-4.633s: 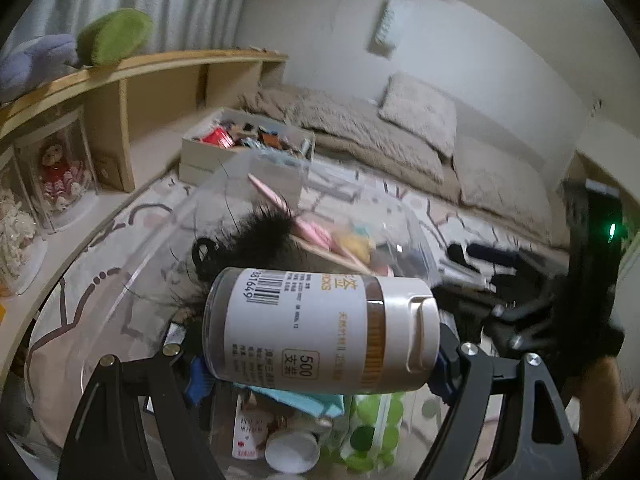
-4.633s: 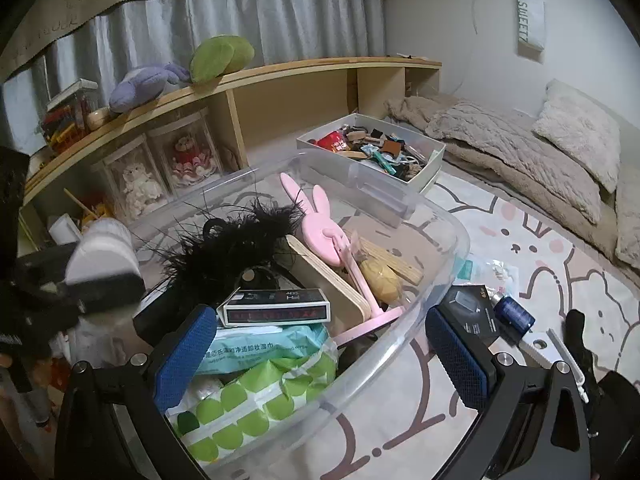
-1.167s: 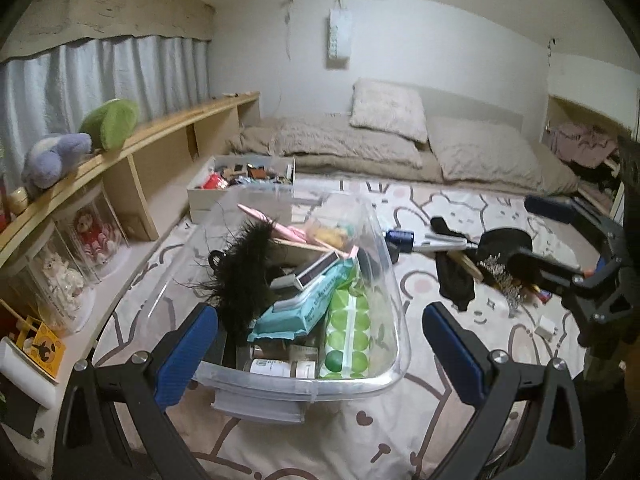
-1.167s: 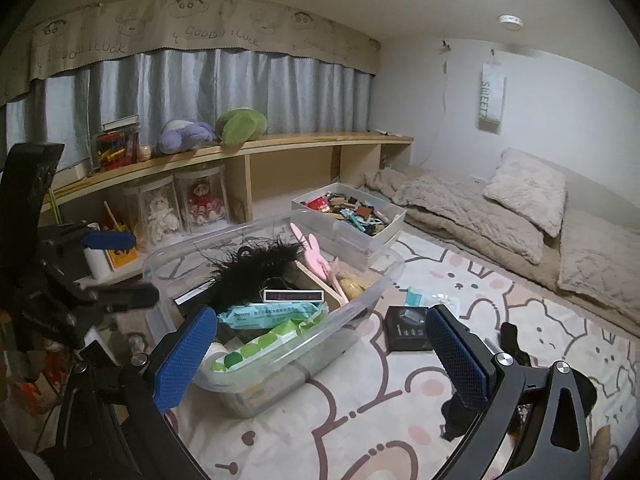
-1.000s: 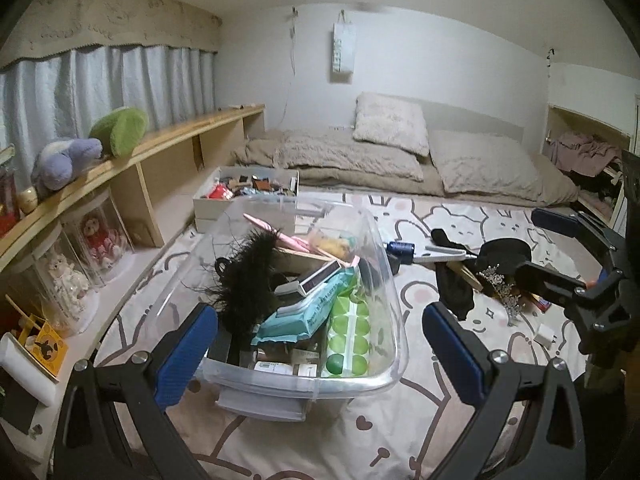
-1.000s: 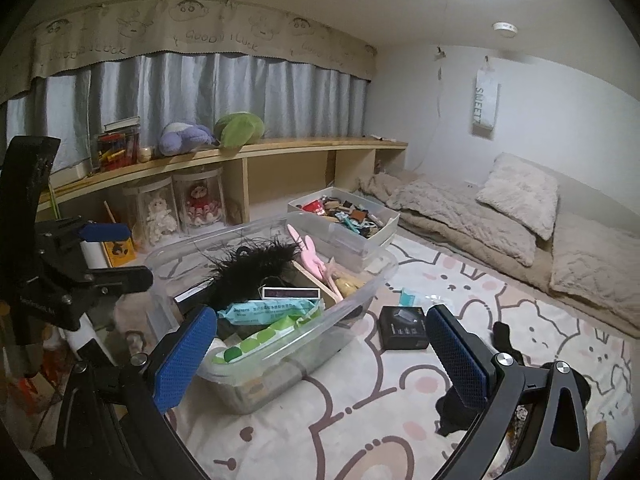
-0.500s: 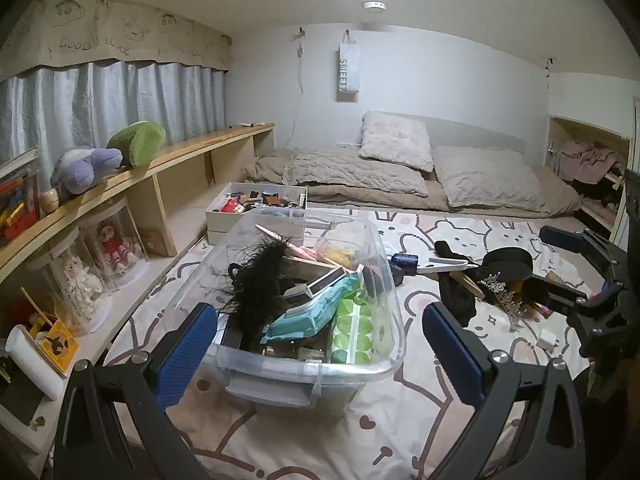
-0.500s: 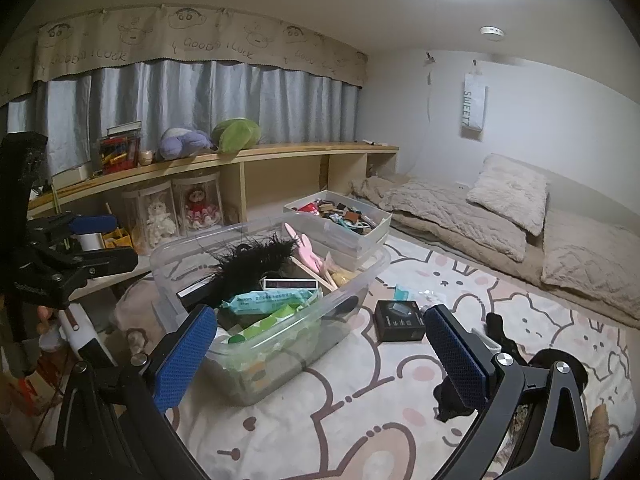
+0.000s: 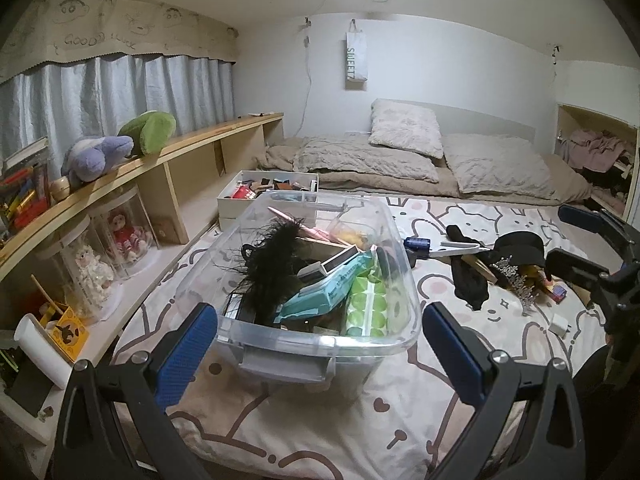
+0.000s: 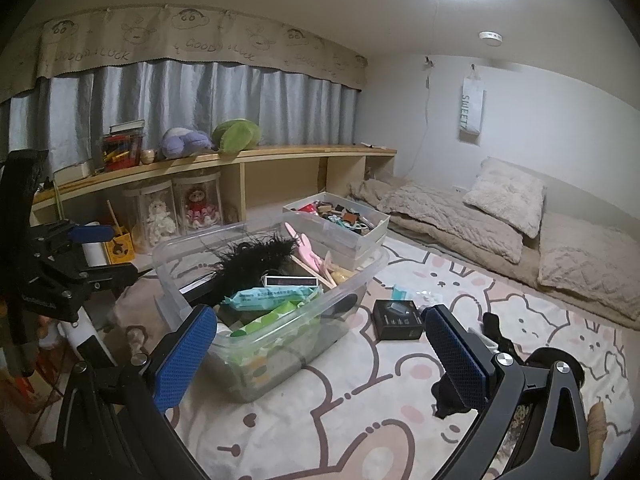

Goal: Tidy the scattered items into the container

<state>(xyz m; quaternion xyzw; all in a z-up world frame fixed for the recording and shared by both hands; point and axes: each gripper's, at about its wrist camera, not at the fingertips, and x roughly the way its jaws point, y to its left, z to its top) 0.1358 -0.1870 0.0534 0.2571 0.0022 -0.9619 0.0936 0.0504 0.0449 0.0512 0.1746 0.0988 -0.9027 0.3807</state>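
A clear plastic storage container [image 9: 304,344] sits open on a rabbit-print blanket [image 9: 320,420], heaped with black feathers [image 9: 272,268], a teal wipes pack [image 9: 340,284], a green-dotted packet [image 9: 370,300] and a pink comb [image 10: 306,250]. Beside it on the blanket lie a black box [image 10: 398,319], a dark blue bottle [image 9: 417,245], black cloth [image 9: 470,284] and a silver tiara [image 9: 516,276].

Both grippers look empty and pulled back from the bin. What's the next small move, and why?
Probably bring the right gripper down toward the small black box on the rug beside the clear bin. Both grippers are open and hold nothing, the box lies nearest the bin on the right gripper's side, and more loose items still lie farther out on the rug.
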